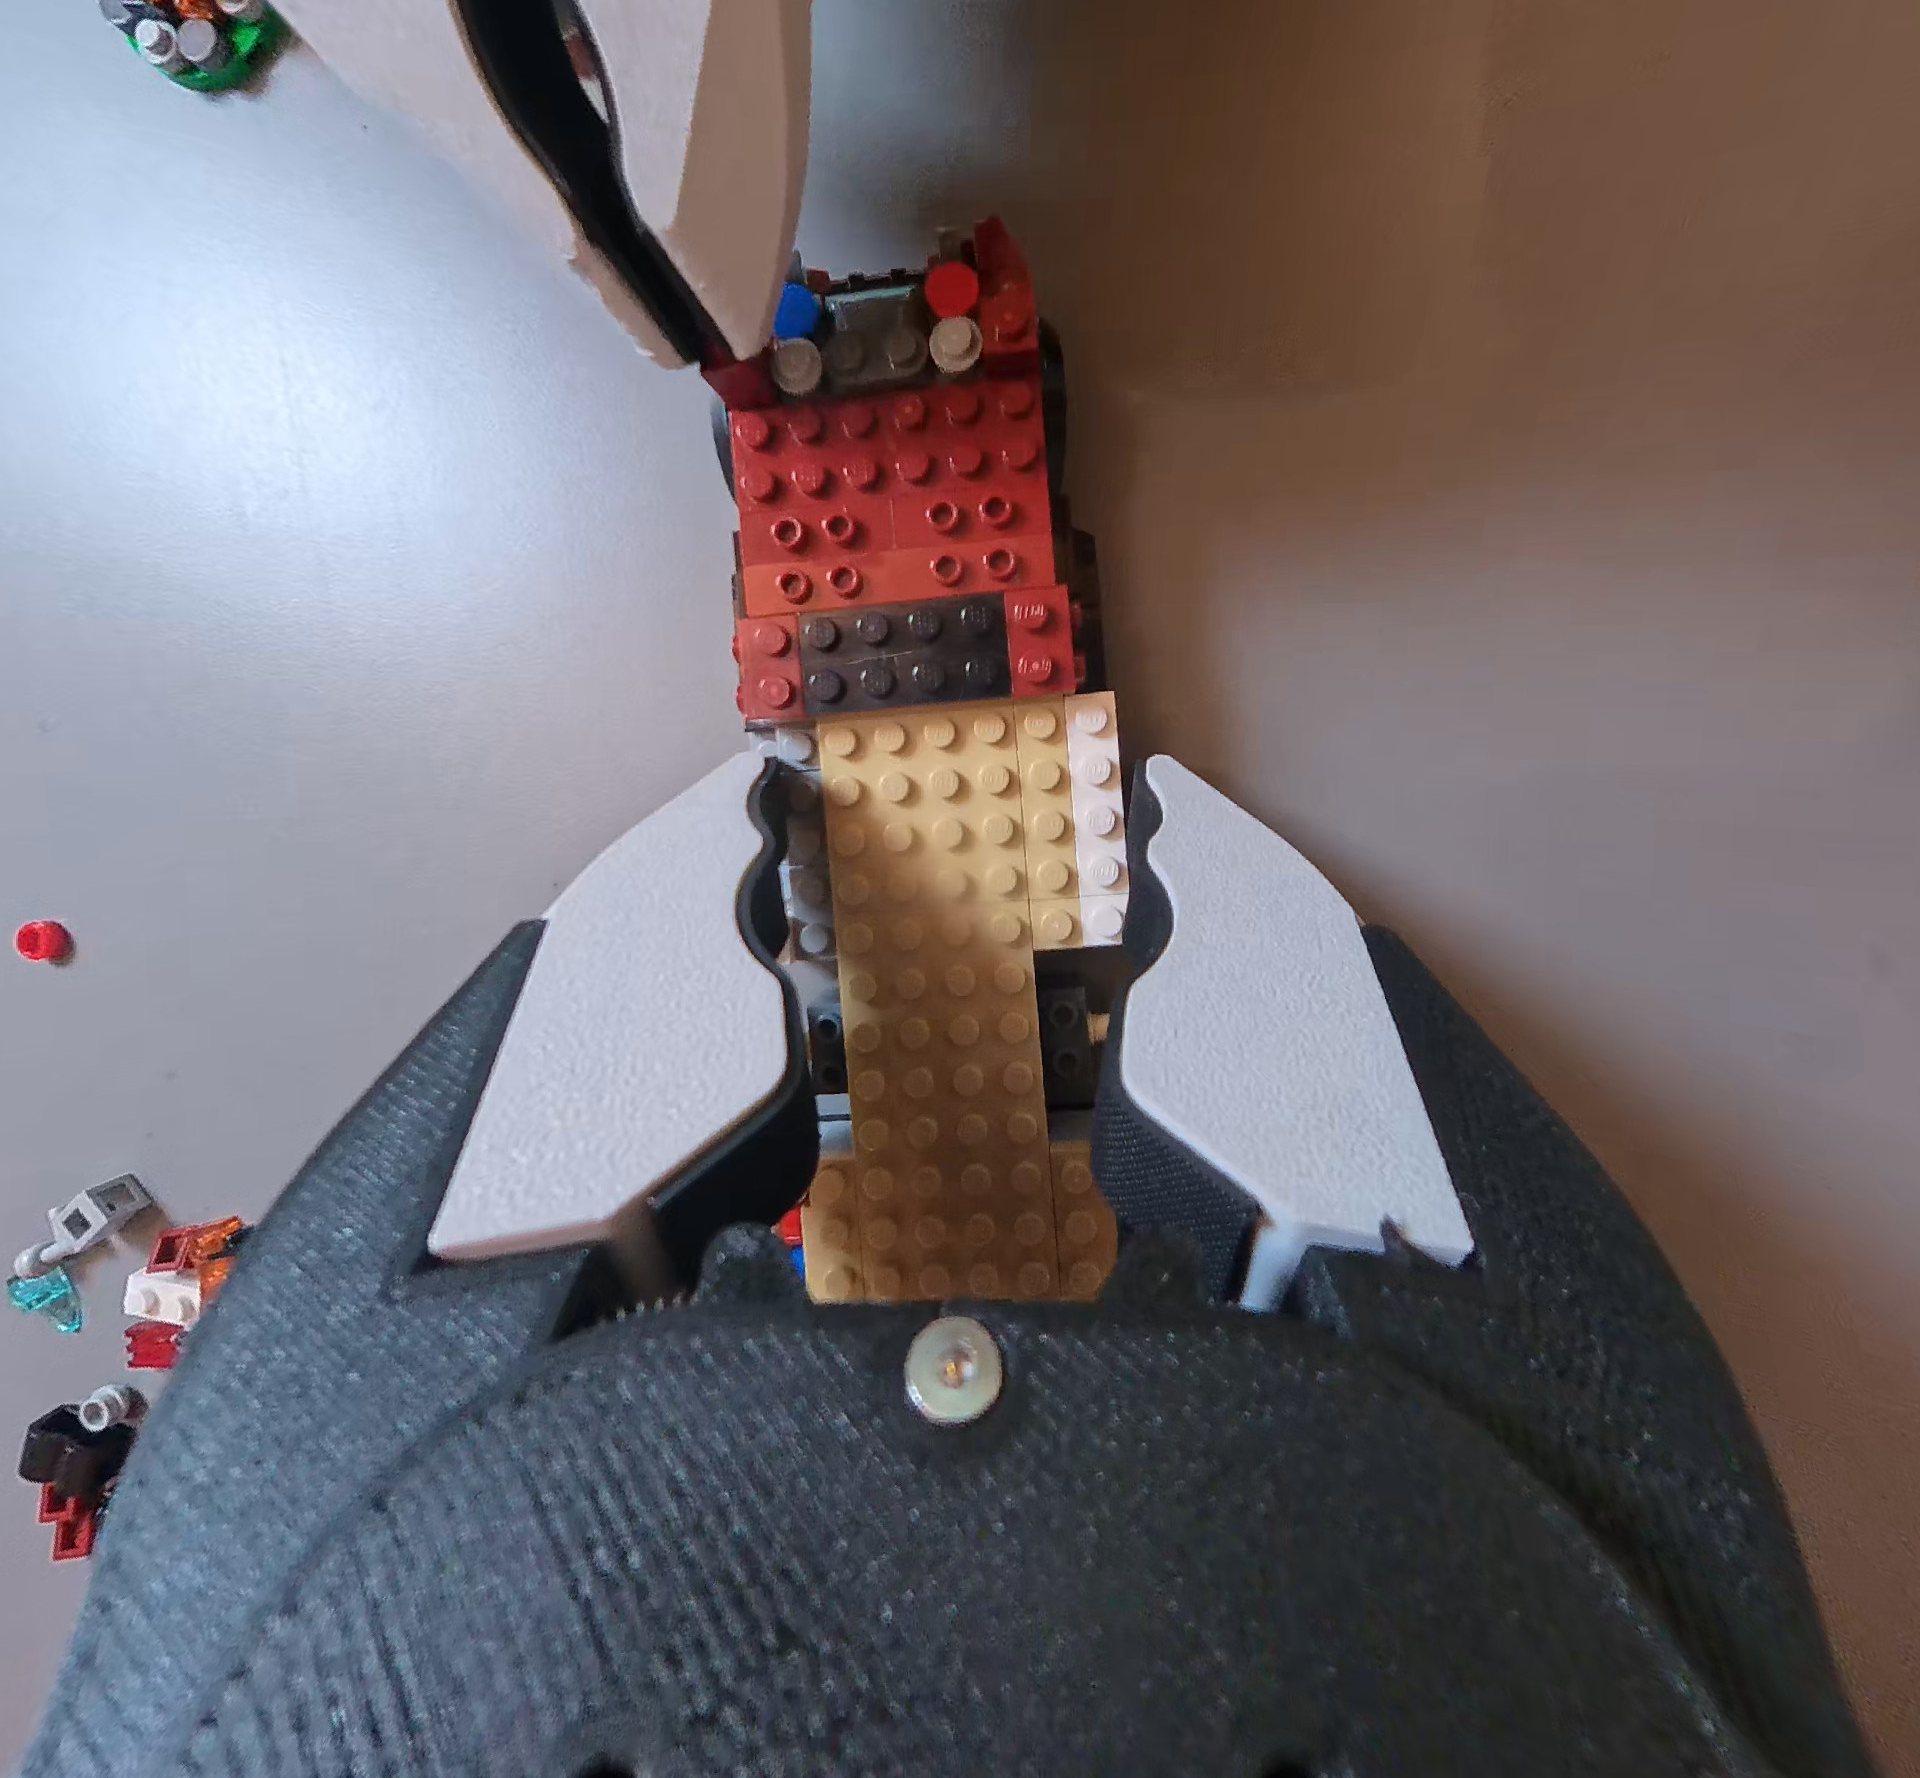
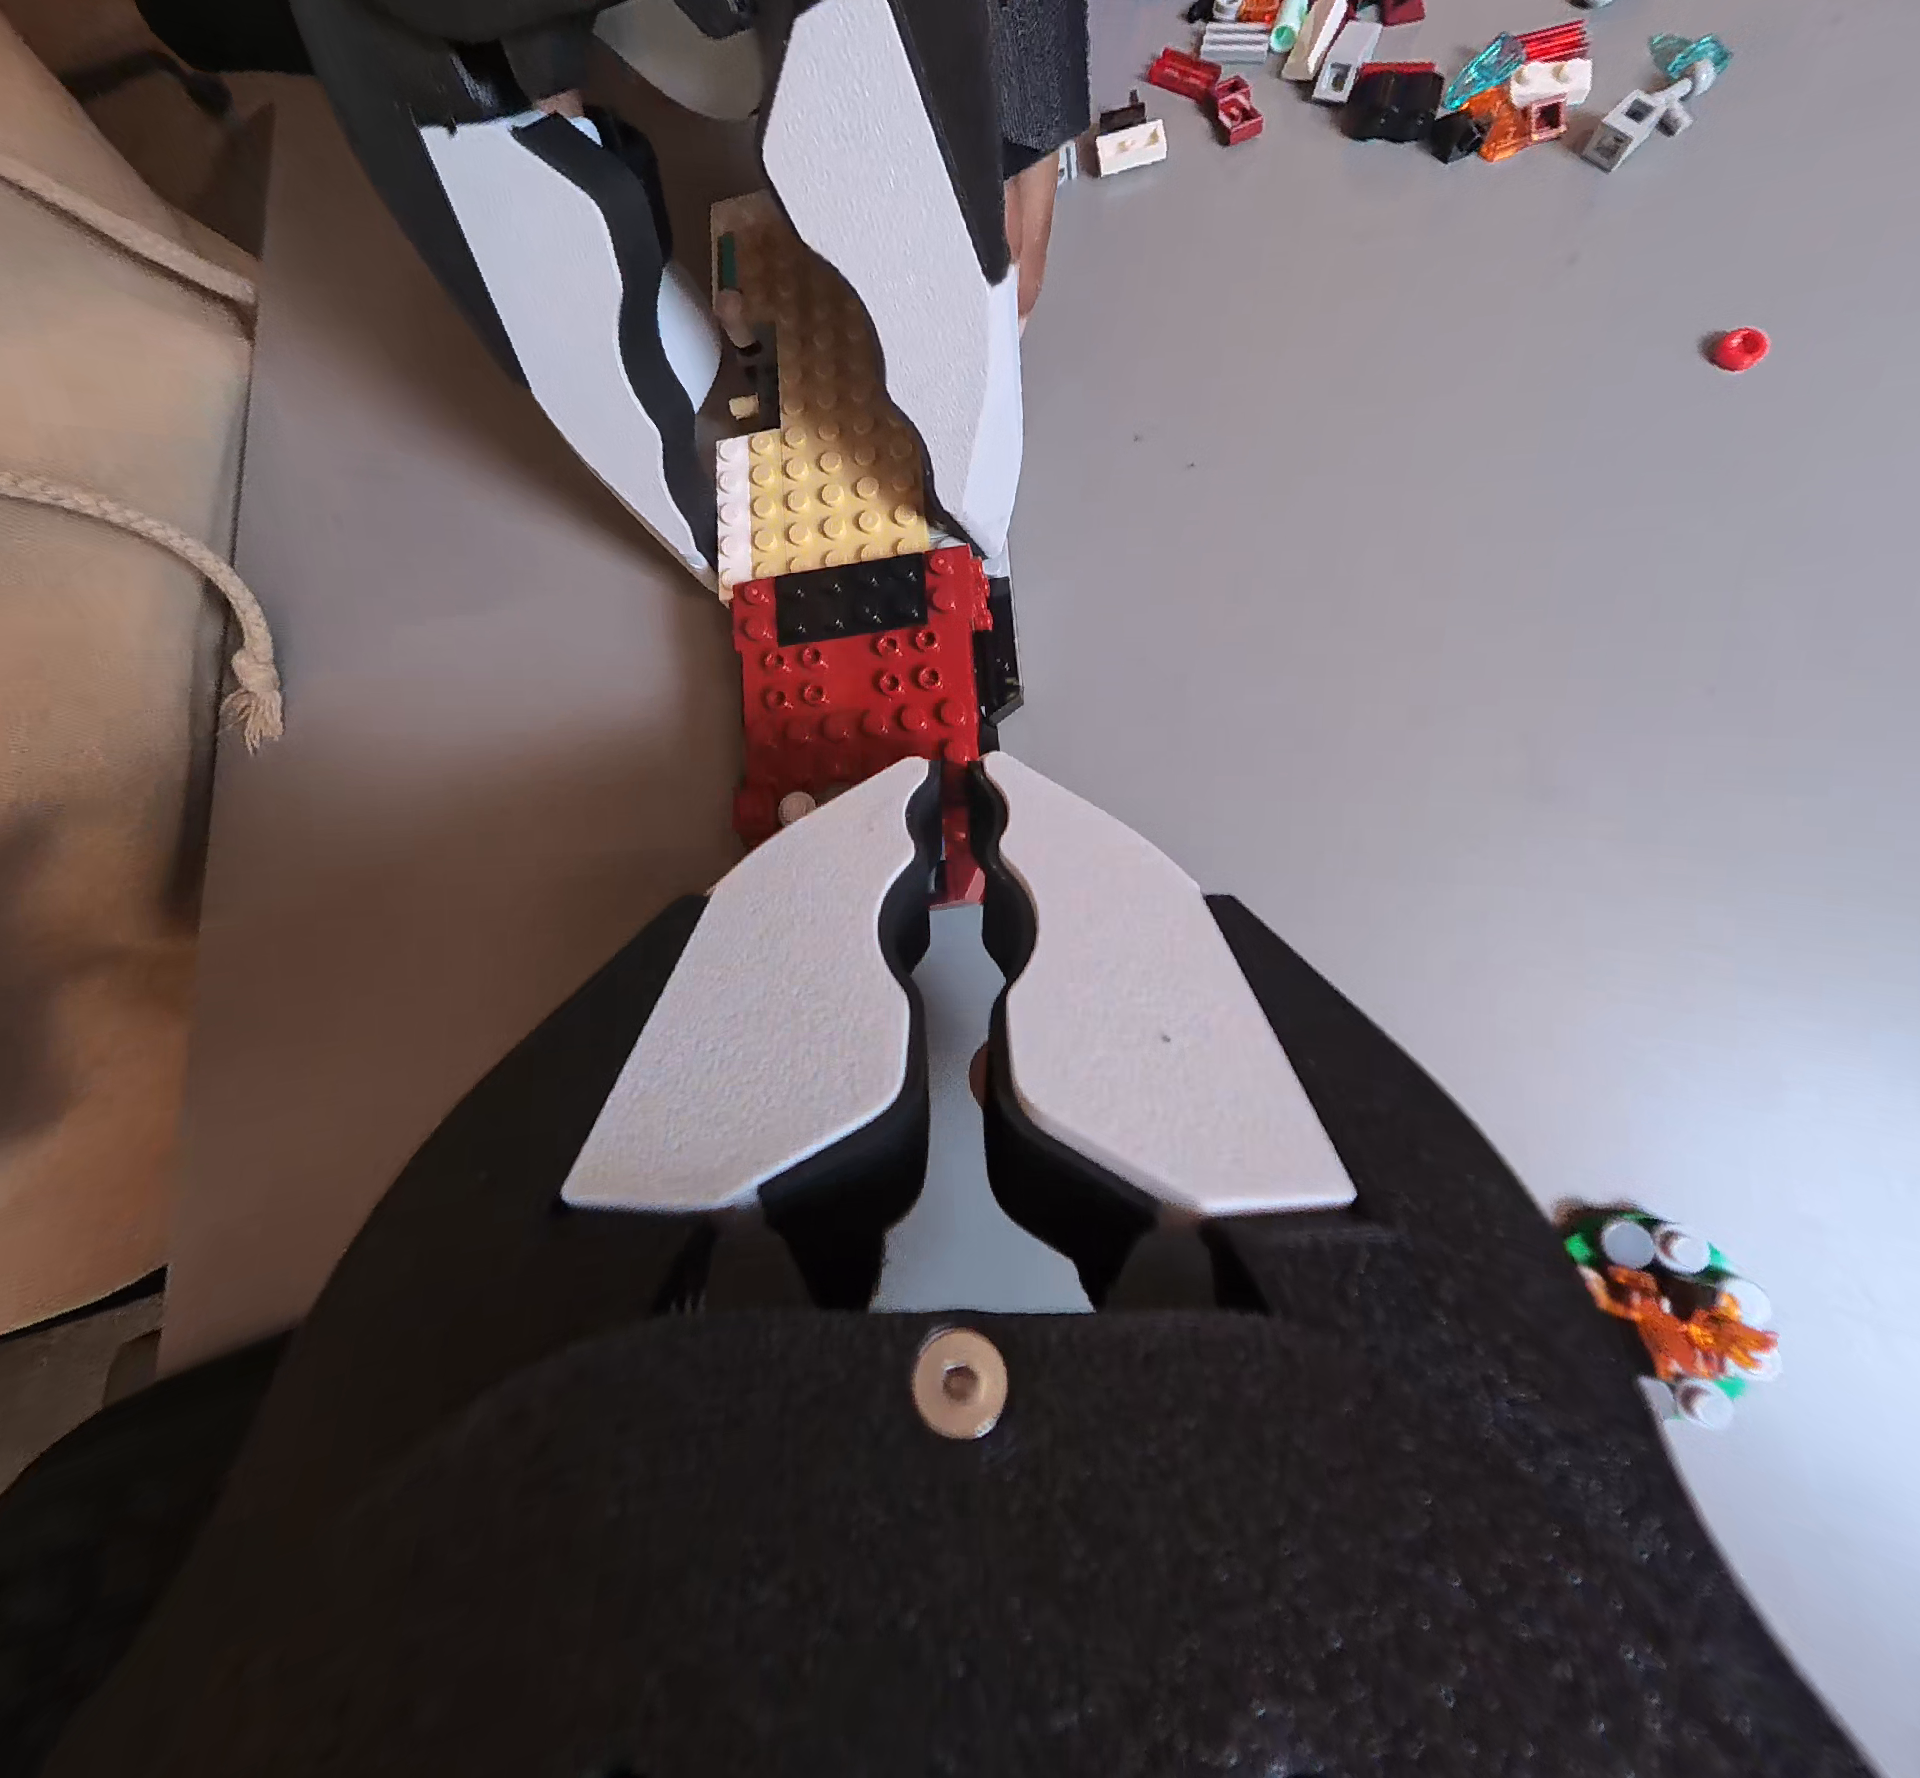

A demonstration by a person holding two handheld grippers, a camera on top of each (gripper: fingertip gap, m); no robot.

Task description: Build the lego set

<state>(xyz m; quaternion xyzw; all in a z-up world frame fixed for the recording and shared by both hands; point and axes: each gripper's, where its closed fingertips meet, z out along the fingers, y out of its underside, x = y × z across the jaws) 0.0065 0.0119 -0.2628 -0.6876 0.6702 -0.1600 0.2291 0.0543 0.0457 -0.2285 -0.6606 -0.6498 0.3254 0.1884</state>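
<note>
The brick model [image 1: 914, 648] is flanked at one end by the left gripper's fingers [image 1: 665, 949]; its far end is pinched between the right gripper's fingers [image 2: 831, 907]. Loose bricks [image 2: 1382, 55] are scattered on the tabletop [image 2: 1455, 689] beyond.

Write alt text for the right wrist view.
The right hand-held gripper pinches a dark red piece at the near end of a red, black and tan brick model, while the left hand-held gripper grips its tan far end. Loose bricks lie scattered on the grey table.
</note>
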